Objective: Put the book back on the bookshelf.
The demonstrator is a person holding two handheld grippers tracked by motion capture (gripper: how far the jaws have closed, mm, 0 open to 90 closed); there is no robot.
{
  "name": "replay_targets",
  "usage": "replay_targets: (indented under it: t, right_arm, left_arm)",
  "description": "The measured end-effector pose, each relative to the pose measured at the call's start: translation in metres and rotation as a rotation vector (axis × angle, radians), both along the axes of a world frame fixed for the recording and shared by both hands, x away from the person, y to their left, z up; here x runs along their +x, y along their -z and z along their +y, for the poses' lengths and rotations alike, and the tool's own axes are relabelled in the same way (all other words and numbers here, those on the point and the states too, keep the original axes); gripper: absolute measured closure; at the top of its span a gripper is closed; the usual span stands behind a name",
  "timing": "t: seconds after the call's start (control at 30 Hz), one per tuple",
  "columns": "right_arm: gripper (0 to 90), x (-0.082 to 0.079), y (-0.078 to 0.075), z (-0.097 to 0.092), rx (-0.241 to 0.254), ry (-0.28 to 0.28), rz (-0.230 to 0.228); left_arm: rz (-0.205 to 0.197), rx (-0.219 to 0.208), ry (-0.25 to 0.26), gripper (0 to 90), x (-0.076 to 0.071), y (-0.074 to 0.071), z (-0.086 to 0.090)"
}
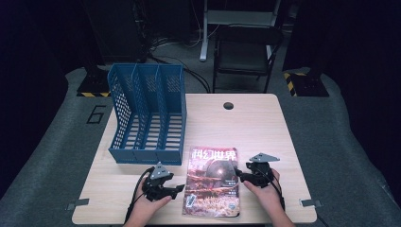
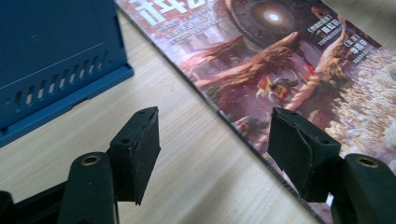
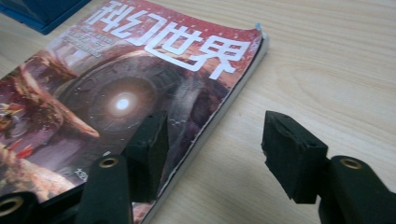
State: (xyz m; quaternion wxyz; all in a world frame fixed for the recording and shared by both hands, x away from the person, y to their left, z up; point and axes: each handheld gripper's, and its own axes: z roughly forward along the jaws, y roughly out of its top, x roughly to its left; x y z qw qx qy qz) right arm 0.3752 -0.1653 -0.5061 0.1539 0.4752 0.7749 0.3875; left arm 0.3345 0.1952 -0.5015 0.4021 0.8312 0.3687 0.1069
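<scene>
A magazine (image 1: 212,182) with a red illustrated cover and white title characters lies flat on the wooden table (image 1: 255,123) near its front edge. My left gripper (image 1: 179,189) is at the magazine's left edge. In the left gripper view the magazine (image 2: 280,60) has one jaw over its cover and the other over bare wood, with the left gripper (image 2: 215,140) open. My right gripper (image 1: 239,176) is at the right edge. In the right gripper view it (image 3: 215,144) straddles the magazine's (image 3: 116,93) edge in the same way, open and pressing on nothing.
A blue perforated file holder (image 1: 146,113) with three slots lies on the table's left half, its front wall close behind the left gripper (image 2: 51,56). A round cable hole (image 1: 229,105) is at the table's far edge. A dark chair (image 1: 246,52) stands beyond.
</scene>
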Motion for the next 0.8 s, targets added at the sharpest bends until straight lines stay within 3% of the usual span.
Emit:
replay_targets:
  t: [0.07,0.2,0.3,0.53,0.67,0.8]
  right_arm:
    - [44.0,-0.001,-0.001,0.001,0.014,-0.01,-0.005]
    - [46.3,-0.002,-0.003,0.004,0.028,0.002,-0.009]
    - [49.3,-0.003,-0.004,0.005,0.034,-0.011,0.003]
    - [54.2,-0.002,-0.002,0.005,0.073,-0.004,0.042]
    - [54.4,-0.002,-0.002,0.005,0.058,0.001,0.012]
    - [54.4,-0.002,-0.001,0.005,0.07,0.008,0.006]
  left_arm:
    - [0.004,0.02,0.006,33.8,-0.001,-0.001,-0.004]
    - [0.001,0.001,0.002,33.9,-0.002,-0.002,-0.011]
    - [0.021,-0.009,0.005,34.1,-0.002,-0.003,-0.014]
    - [0.015,-0.018,-0.014,35.5,-0.002,-0.001,-0.023]
    - [0.029,-0.025,-0.009,34.3,-0.002,0.003,-0.029]
    - [0.028,-0.001,-0.004,34.2,-0.003,0.007,-0.037]
